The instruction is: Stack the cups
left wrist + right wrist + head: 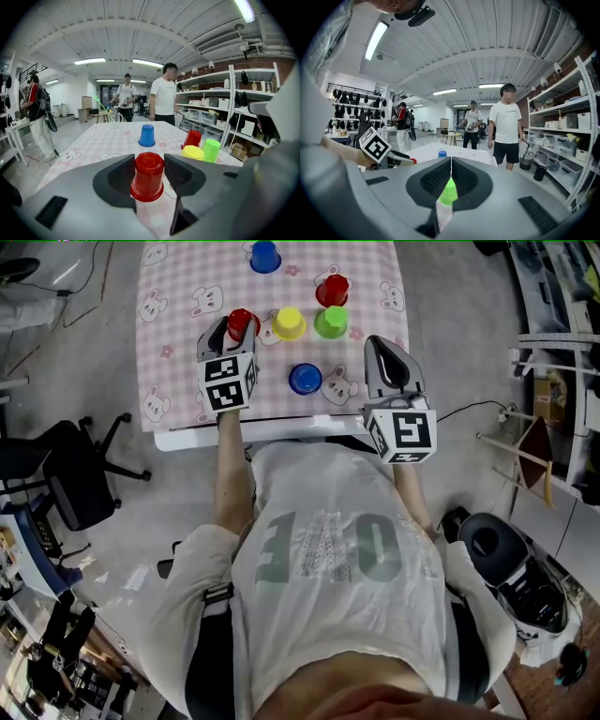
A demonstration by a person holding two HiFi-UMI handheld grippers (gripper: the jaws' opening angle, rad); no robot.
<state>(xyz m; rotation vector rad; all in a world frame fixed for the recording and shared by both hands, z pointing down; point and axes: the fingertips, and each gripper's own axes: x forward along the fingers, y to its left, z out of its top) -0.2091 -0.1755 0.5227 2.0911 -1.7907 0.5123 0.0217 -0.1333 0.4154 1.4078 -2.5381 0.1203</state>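
Several upturned cups stand on the pink checked tablecloth [178,334]. Near the left side is a red cup [241,321] [148,180], and my left gripper [236,331] [148,169] is shut on it, one pad against each side, while its rim rests on the cloth. To its right are a yellow cup [289,323] [193,152] and a green cup [330,322] [211,149], with a second red cup [332,290] [191,138] behind them. One blue cup [265,256] [147,135] stands far back, another blue cup [306,379] near the front. My right gripper [385,348] [451,171] hovers at the table's right front, shut and empty.
The table's white front edge [253,434] is just before the person's body. A black office chair [75,474] stands on the floor at the left. Shelves [220,108] line the right wall, and several people [164,101] stand beyond the table's far end.
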